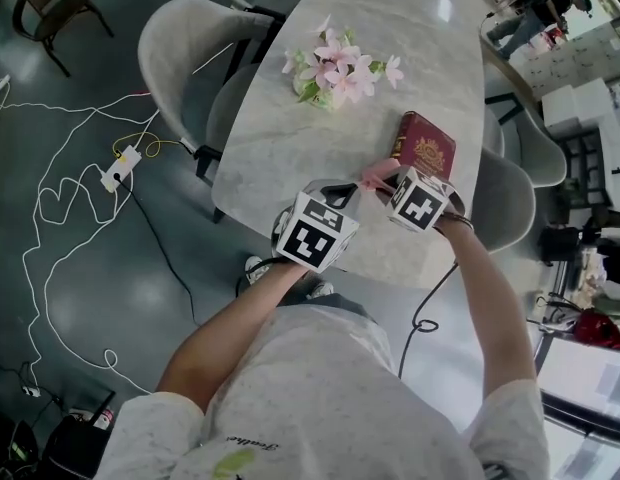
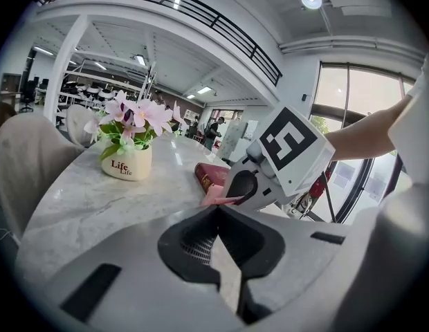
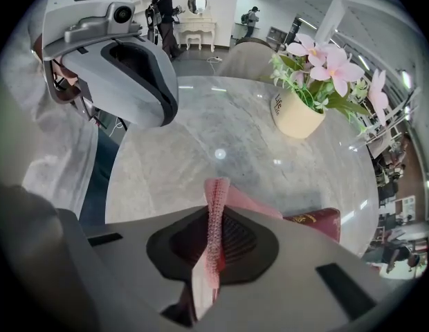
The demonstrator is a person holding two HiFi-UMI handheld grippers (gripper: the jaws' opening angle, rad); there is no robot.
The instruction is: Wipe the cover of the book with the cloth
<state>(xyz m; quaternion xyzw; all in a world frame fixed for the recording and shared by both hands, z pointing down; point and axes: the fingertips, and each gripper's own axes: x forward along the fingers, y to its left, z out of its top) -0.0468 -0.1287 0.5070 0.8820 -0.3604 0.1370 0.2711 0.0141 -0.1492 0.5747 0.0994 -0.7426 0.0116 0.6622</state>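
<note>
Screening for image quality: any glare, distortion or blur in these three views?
Head view: sharp, lamp glare on the table. Left gripper view: fisheye bending, dark corners, washed-out windows. Right gripper view: same fisheye; cloth crisp, glare spot on the table.

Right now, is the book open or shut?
Shut. The book lies flat on the table with its red cover and gold crest facing up; no pages are spread.

Bright, even indoor light; ceiling lamps make glare spots on the marble bench. Both gripper views bend strongly at the edges.
</note>
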